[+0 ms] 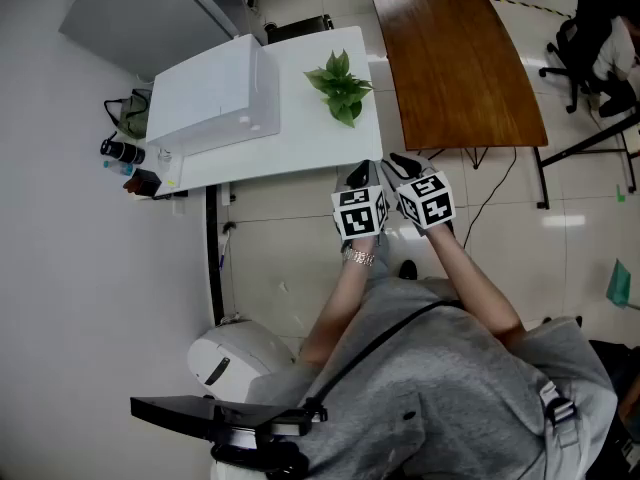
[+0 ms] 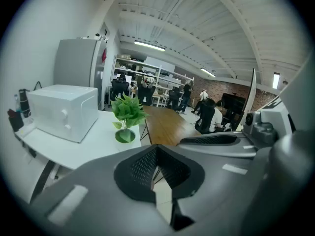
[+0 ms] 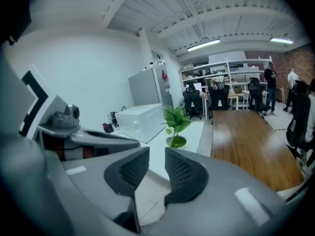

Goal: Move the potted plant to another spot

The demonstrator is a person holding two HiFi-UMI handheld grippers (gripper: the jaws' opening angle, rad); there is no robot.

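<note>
Your left gripper [image 1: 358,176] has its fingers closed on nothing. Your right gripper [image 1: 403,164] holds its fingers a narrow slit apart, also empty. The potted plant [image 1: 341,86] stands on the tabletop [image 1: 300,133], ahead of both sets of fingers and well apart. Both point toward it, probably to line up the approach.

You've got a white box [image 1: 213,96] on the left half of the white bench [image 1: 300,143]. A wooden table [image 1: 455,58] stands just right of it, a grey fridge [image 1: 140,13] behind the box.
</note>
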